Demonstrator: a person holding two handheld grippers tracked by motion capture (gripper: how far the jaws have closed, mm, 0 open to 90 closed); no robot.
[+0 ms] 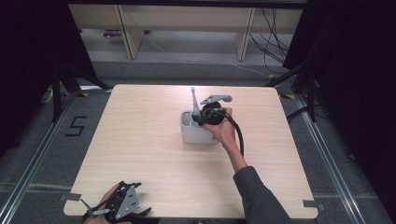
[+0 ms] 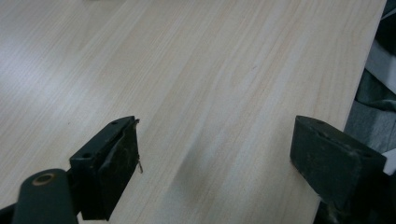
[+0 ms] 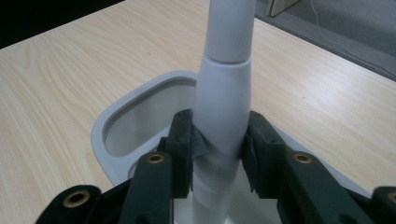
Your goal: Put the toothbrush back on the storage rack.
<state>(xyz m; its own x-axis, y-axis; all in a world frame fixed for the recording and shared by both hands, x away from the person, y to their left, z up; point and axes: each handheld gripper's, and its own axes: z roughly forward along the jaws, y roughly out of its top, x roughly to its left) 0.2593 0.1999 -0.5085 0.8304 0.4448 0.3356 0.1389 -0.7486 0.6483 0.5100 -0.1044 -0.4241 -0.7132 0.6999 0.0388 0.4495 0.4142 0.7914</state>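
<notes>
A pale grey oblong holder [image 1: 196, 135] stands a little right of the table's middle. A pale grey-white handle [image 1: 193, 99] rises upright out of it. My right gripper [image 1: 198, 116] is shut on the handle just above the holder's rim, held by a hand reaching in from the lower right. In the right gripper view the handle [image 3: 224, 70] sits pinched between both pads of the right gripper [image 3: 219, 142], with the holder's rim [image 3: 107, 126] below; what is at the handle's lower end is hidden. My left gripper [image 1: 142, 198] rests at the front left edge, open, and in its own view the left gripper [image 2: 219, 140] has only bare tabletop between its jaws.
The light wooden table [image 1: 140, 140] ends close to the left gripper's right jaw, edge [image 2: 359, 93]. Beyond the far edge are wooden furniture legs [image 1: 128, 32] and cables [image 1: 273, 37] on the floor. Black curtains flank both sides.
</notes>
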